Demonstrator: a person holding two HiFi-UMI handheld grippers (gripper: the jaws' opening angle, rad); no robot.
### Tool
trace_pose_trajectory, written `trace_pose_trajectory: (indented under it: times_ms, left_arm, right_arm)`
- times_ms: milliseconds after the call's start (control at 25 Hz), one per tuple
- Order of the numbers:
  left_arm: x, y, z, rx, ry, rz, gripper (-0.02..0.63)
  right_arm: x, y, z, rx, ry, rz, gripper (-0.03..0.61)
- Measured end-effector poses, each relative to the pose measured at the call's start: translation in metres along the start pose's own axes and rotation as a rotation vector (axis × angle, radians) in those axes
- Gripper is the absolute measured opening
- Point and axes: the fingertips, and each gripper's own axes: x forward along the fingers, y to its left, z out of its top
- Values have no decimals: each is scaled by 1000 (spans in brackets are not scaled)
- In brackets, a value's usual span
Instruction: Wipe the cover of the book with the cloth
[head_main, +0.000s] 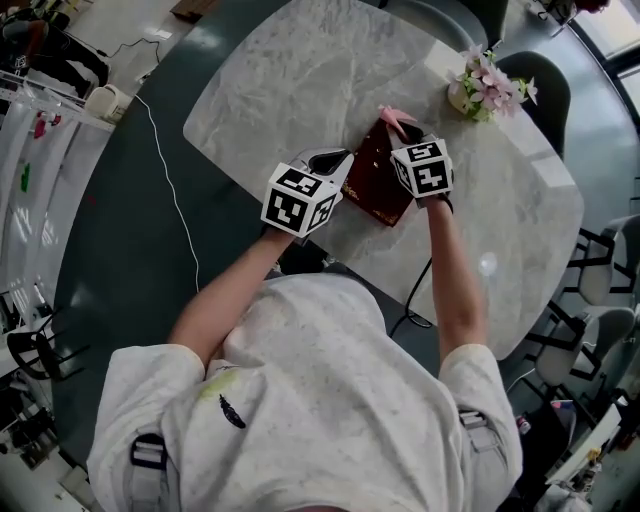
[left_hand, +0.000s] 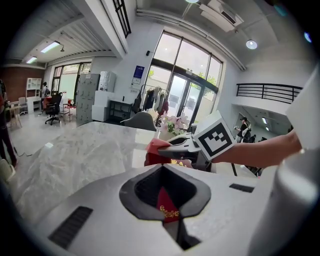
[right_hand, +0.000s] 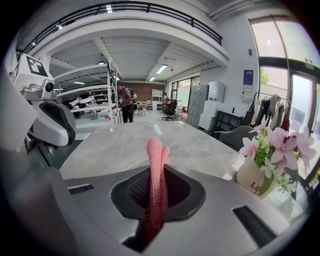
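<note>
A marbled table (head_main: 300, 80) is seen, with a dark red book (head_main: 372, 185) laid flat on it near the person. The book's near corner, with unreadable gold print, is clamped by the left gripper (left_hand: 167, 205). A pink cloth (right_hand: 155, 160) is pinched in the right gripper (right_hand: 155, 195), over the book's far end. A flower vase (right_hand: 255, 180) is marked "Li", with the rest cut off.

Pale marbled table (head_main: 300, 90) with rounded corners.
A dark red book (head_main: 372, 178) lies near its front edge; a vase of pink flowers (head_main: 482, 88) stands apart, far right.
</note>
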Motion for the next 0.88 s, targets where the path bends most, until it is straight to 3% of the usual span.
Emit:
trace_pose_trajectory:
  times_ms: [880]
  left_arm:
    - [-37, -2, -16, 43, -12, -110, 6]
  right_arm:
    - [-26, 79, -17, 70, 55, -26, 15]
